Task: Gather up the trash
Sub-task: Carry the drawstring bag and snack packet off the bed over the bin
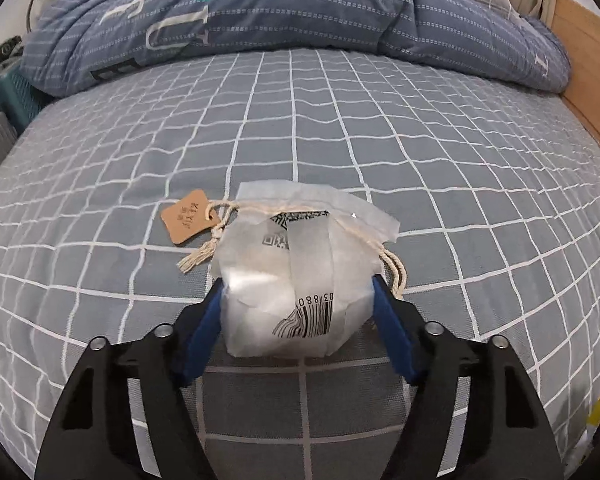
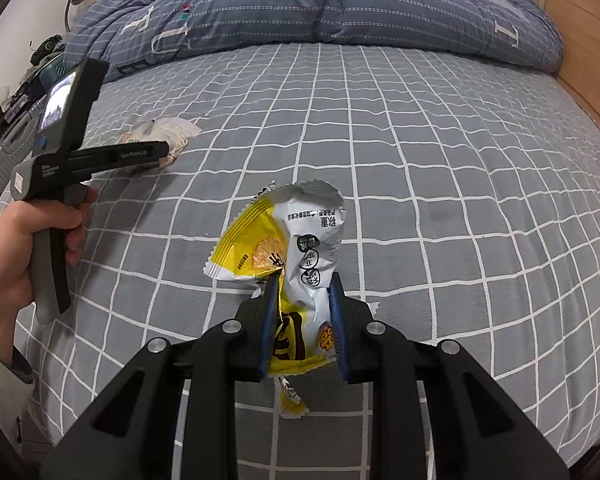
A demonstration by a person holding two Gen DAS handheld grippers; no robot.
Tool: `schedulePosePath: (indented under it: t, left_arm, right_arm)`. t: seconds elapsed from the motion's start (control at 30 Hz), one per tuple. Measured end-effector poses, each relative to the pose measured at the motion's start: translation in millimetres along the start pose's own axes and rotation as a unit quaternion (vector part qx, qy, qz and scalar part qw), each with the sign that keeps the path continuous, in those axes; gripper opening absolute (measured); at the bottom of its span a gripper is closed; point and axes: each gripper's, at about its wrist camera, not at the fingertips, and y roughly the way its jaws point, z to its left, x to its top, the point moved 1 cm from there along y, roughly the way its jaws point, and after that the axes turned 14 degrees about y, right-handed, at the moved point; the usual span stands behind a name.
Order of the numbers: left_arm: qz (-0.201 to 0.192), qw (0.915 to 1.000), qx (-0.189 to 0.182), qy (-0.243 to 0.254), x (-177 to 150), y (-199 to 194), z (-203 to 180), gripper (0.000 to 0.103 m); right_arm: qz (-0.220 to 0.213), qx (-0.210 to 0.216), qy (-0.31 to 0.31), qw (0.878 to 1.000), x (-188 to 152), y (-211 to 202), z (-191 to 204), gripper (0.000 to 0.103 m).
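Observation:
A crumpled white translucent drawstring bag [image 1: 296, 280] with a barcode and a brown paper tag [image 1: 190, 222] lies on the grey checked bedsheet [image 1: 420, 168]. My left gripper [image 1: 298, 288] has its blue pads against both sides of the bag, shut on it. In the right wrist view a hand [image 2: 8, 256] holds that left gripper [image 2: 160, 152] over the same white bag [image 2: 168, 128] at the left. My right gripper [image 2: 304, 280] is shut on a crumpled yellow and white snack wrapper [image 2: 288, 240], which sticks up above the sheet.
A blue quilt [image 1: 260, 12] is bunched across the far side of the bed. A wooden bed frame [image 2: 580, 60] runs along the right. Beside the bed on the left are a grey crate [image 2: 8, 152], a teal box [image 1: 16, 100] and small clutter.

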Motion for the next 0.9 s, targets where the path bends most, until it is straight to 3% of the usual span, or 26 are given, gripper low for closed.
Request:
schedulePosePath:
  t: [0.1,0.27,0.6,0.9]
  left_arm:
    - [-0.005,0.9998,-0.011,-0.017,-5.3,-0.9,4.8,0.058]
    - [-0.018,0.9995,0.002,-0.025,-11.5,-17.4,5.5,0.057]
    - [-0.053,0.9984,-0.001,-0.018,-40.1,-91.8,2.0,0.057]
    - [-0.053,0.9978,-0.012,-0.039,-97.4,-137.8,4.2,0.057]
  right_arm:
    - [0.000,0.002,-0.002,1.000,-0.3,-0.2,2.9,0.023]
    - [-0.003,0.003,-0.005,1.000,-0.7,-1.5,7.1,0.023]
    - [-0.014,0.012,-0.019,1.000,-4.4,-10.0,29.3,0.023]
    - [-0.036,0.019,-0.028,0.999,-11.9,-29.0,54.2,0.023]
